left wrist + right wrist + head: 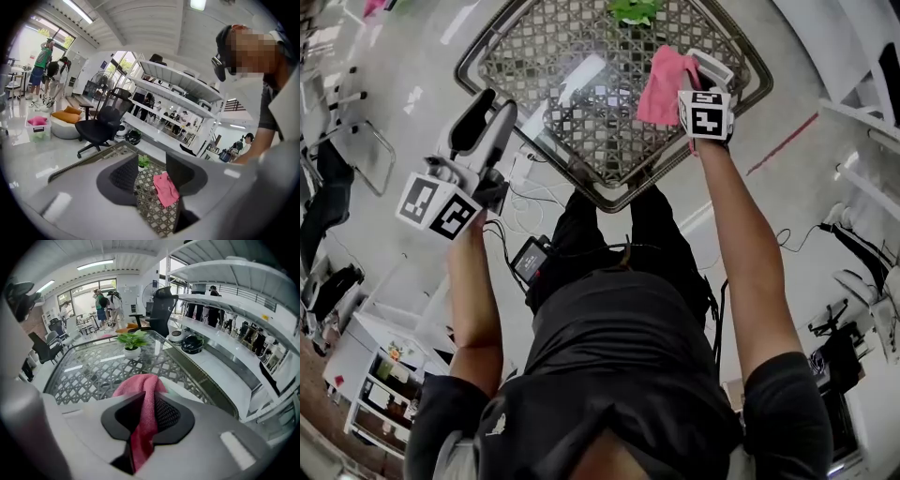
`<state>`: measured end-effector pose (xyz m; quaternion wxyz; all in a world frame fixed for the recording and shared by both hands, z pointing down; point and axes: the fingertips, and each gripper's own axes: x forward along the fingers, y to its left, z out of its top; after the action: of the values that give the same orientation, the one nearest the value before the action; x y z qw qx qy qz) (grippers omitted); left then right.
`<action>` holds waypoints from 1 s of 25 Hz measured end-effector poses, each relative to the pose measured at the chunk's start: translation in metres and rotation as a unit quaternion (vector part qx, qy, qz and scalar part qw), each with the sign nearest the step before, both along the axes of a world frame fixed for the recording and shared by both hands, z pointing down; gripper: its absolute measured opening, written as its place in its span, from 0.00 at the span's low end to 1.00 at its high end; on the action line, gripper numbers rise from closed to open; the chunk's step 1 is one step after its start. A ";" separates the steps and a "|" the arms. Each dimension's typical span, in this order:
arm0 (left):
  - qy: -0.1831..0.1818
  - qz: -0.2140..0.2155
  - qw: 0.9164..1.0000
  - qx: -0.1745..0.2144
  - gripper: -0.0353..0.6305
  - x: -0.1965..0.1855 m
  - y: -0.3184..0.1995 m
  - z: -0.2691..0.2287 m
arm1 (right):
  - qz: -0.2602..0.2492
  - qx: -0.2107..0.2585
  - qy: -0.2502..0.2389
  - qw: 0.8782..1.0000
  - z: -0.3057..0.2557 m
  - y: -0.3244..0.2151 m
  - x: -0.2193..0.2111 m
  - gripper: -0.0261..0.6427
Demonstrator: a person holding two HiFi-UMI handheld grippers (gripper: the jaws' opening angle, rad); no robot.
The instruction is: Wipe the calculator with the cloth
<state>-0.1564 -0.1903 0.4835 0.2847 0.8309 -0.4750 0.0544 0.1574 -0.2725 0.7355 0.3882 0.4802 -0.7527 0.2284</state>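
A pink cloth (666, 84) hangs over the near right part of the glass lattice table (581, 112). My right gripper (694, 64) is shut on it. In the right gripper view the cloth (143, 423) is pinched between the dark pads (166, 416) and bunches up beyond the tips of that gripper (147, 408). My left gripper (495, 101) is off the table's left edge, open and empty. In the left gripper view the left gripper (152, 171) frames the table (150, 211) and the cloth (165, 187) between its parted jaws. I cannot make out a calculator in any view.
A small potted plant (132, 341) stands on the far part of the table (89, 371). A black office chair (101, 124) and long white shelves (225, 366) lie beyond it. Cables (525, 202) run over the floor by the person's legs. People stand far off by the windows.
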 end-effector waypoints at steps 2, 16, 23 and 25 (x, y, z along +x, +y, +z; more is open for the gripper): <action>0.001 0.000 1.000 0.000 0.38 0.000 0.001 0.001 | 0.004 0.004 0.013 1.000 -0.002 -0.012 0.011 0.11; -0.003 0.017 1.000 0.001 0.38 0.014 -0.002 -0.004 | 0.069 0.012 0.051 0.996 -0.009 -0.001 0.106 0.11; -0.003 0.030 1.000 0.000 0.38 0.029 -0.006 -0.005 | 0.088 -0.010 0.038 0.995 0.002 0.047 0.110 0.11; -0.003 0.031 1.000 0.000 0.38 0.031 -0.007 -0.005 | 0.081 -0.017 0.034 0.996 0.006 0.059 0.100 0.11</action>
<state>-0.1255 -0.1975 0.4789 0.2819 0.8451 -0.4495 0.0659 0.2570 -0.2133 0.7418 0.4015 0.5406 -0.6937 0.2555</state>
